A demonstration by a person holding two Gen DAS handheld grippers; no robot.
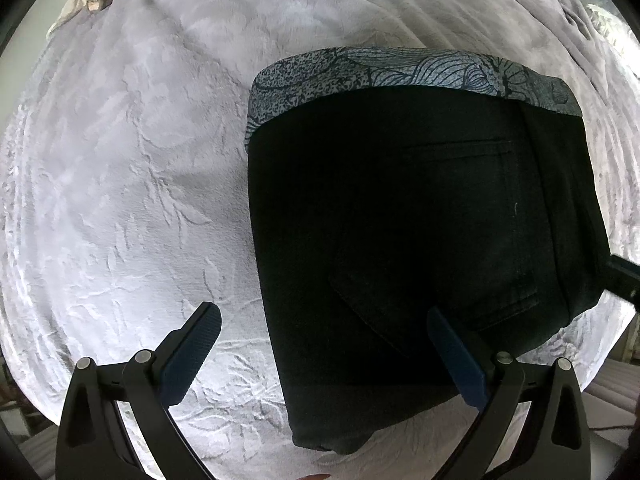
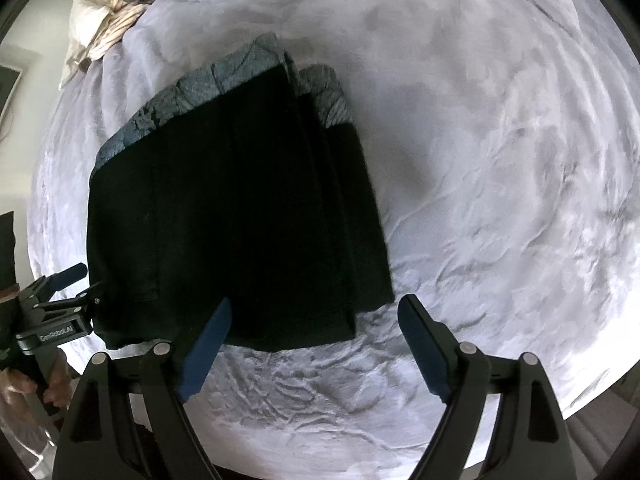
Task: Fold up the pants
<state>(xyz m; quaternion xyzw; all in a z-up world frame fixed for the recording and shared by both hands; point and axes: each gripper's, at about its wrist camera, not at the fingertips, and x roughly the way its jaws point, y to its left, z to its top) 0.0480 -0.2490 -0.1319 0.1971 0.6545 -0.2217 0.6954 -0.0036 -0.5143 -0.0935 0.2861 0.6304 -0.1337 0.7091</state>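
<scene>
The black folded pants with a blue-grey patterned band lie flat on the bed's soft pale grey blanket. The left claw hangs over them, wide open and holding nothing. The right claw is open too, over the near edge of the pants, gripping nothing. A crumpled cream cloth sits far off.

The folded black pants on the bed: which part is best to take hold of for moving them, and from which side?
Probably the thick near right corner of the pants, where the stacked layers end on the blanket. The open right claw hangs just above it, so come straight down, one finger on the blanket and one over the cloth.
</scene>
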